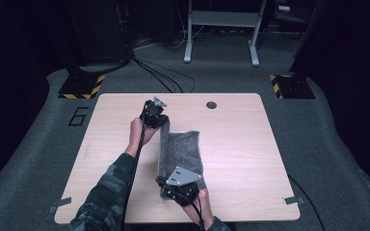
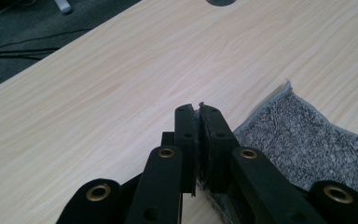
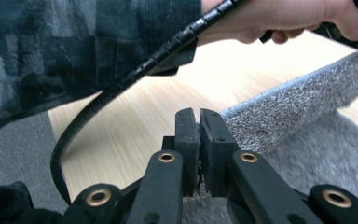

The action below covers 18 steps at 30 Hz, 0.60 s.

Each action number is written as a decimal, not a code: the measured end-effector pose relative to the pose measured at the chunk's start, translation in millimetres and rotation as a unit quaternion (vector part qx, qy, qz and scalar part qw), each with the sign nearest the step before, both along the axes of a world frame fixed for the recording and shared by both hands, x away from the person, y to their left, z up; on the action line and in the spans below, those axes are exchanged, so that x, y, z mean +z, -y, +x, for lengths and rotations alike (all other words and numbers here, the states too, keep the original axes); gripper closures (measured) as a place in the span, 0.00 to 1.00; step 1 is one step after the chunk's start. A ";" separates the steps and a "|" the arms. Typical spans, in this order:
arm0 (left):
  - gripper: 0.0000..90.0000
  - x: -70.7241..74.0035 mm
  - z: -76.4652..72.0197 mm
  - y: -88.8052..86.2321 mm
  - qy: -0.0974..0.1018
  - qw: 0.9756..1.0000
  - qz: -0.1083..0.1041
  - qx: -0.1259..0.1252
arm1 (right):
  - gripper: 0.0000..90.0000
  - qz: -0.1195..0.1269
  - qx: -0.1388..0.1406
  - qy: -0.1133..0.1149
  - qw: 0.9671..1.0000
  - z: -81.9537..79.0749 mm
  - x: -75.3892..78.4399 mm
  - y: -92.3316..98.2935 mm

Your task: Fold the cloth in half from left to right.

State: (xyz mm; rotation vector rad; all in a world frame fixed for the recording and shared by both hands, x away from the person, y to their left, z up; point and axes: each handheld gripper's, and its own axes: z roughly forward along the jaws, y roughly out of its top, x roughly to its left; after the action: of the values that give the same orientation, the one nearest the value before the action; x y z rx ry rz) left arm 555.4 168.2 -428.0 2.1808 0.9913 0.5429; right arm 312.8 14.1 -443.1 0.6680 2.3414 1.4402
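Observation:
A grey speckled towel (image 1: 183, 149) lies in the middle of the light wooden table (image 1: 241, 144), its left edge lifted into a raised strip. My left gripper (image 1: 160, 121) holds the far end of that edge, jaws shut on the cloth. In the left gripper view the pads (image 2: 198, 116) pinch a thin hem, with the towel (image 2: 307, 144) spreading to the right. My right gripper (image 1: 169, 188) grips the near end of the same edge. In the right gripper view its jaws (image 3: 199, 122) are shut on the towel's hem (image 3: 289, 107), which stretches taut toward the other hand (image 3: 279, 18).
A round dark hole (image 1: 211, 105) sits near the table's far edge. Bare wood lies left and right of the towel. A cable (image 3: 121, 84) trails from the left gripper along the camouflage sleeve (image 1: 106, 192). Beyond the table stand a metal frame (image 1: 221, 29) and striped floor bases (image 1: 83, 87).

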 end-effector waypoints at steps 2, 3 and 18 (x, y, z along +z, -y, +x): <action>0.95 -1.9 1.9 4.8 -0.004 1.000 0.001 -0.002 | 0.96 -0.004 -0.004 -0.006 1.000 1.7 -2.5 6.0; 0.95 -3.5 2.7 7.8 -0.004 1.000 0.000 -0.001 | 0.96 -0.005 -0.010 -0.011 1.000 2.3 -3.8 8.5; 0.94 -20.5 11.1 45.8 -0.020 1.000 0.012 -0.020 | 0.95 -0.033 -0.055 -0.054 0.996 9.5 -24.6 54.6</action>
State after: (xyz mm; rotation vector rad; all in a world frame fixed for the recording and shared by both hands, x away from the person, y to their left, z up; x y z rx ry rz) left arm 566.5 122.4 -448.6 2.2353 0.9653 0.4954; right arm 322.3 -40.6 -467.8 0.8624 2.3814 1.3047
